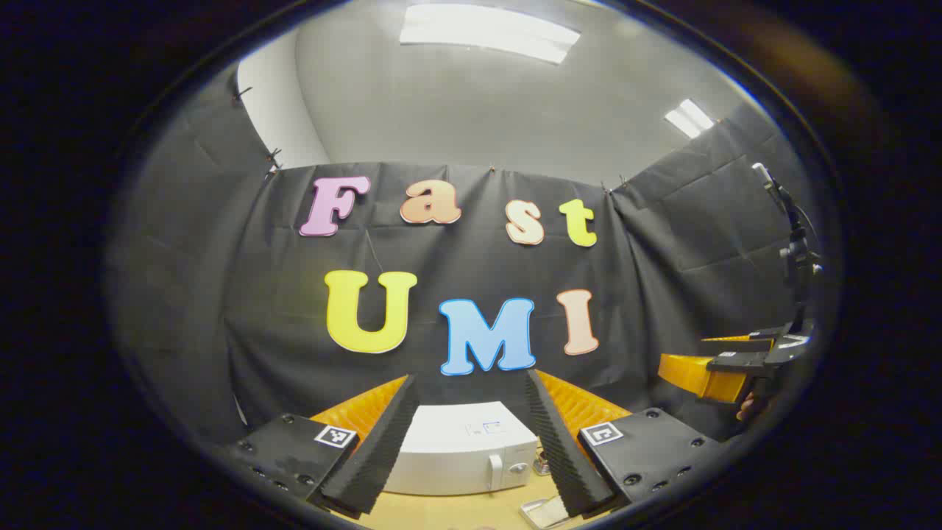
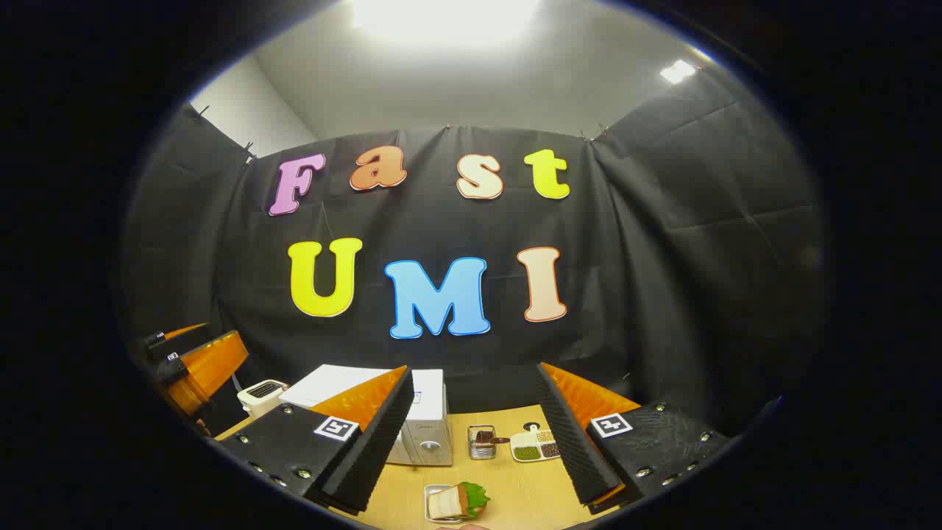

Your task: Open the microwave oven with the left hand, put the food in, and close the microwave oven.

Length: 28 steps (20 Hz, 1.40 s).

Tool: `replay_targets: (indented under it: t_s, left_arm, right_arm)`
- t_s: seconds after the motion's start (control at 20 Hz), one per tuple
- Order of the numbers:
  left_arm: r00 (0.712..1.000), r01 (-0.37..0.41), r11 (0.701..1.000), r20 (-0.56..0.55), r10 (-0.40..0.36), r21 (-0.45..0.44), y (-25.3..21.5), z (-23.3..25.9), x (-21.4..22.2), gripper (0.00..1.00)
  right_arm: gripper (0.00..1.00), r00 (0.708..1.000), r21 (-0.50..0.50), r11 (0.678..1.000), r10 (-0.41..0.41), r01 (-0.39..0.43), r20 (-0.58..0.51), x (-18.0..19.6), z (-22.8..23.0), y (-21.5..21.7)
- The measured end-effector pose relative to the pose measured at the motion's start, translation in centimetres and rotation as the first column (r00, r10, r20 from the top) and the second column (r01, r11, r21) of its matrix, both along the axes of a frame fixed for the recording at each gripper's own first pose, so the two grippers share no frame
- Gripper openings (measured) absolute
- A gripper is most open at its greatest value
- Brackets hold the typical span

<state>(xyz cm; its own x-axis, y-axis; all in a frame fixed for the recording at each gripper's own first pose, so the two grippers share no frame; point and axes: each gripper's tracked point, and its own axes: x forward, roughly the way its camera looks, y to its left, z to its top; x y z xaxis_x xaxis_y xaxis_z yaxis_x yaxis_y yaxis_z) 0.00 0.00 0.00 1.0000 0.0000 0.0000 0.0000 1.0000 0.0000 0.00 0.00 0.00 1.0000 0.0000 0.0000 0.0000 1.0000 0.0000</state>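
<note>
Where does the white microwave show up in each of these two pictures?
Left gripper view: microwave at bottom centre, between the left claw's fingers.
Right gripper view: microwave lower, left of centre, partly behind the right claw's left finger.
Shared landmark: the wooden table.

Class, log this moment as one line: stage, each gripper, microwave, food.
stage: start | left gripper: open, raised | right gripper: open, raised | microwave: closed | food: on table

walls: black cloth (image 2: pixel 662 243) hung around the booth, a white wall (image 1: pixel 272 110) behind
ceiling: pale grey (image 1: pixel 471 103), with bright light panels (image 1: pixel 489 31)
furniture: light wooden table (image 2: pixel 515 482)
</note>
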Motion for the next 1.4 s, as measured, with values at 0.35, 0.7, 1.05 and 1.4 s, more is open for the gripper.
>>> replay_targets:
  t_s: [0.35,0.7,1.05,1.4]
  left_arm:
    - [0.996,-0.069,0.998,-0.052,0.070,0.006,-0.9,-2.6,2.1,0.94]
    - [0.991,-0.124,0.992,-0.045,0.125,0.036,-3.3,-3.7,3.4,0.92]
    - [0.987,-0.064,0.998,-0.150,0.063,-0.002,-6.2,-12.0,6.2,0.95]
    - [0.945,-0.037,0.999,-0.325,0.028,-0.024,-6.6,-25.6,11.0,0.96]
  right_arm:
    - [0.99,0.998,-0.021,0.998,0.059,-0.059,-0.017,1.7,-1.4,-0.6]
    - [0.99,0.989,0.029,0.989,0.146,-0.145,-0.038,4.5,-2.7,-1.2]
    - [0.99,0.994,0.033,0.995,0.100,-0.098,-0.050,6.1,-4.6,-3.7]
    - [0.99,0.995,0.032,0.998,0.055,-0.053,-0.081,7.5,-6.3,-6.2]
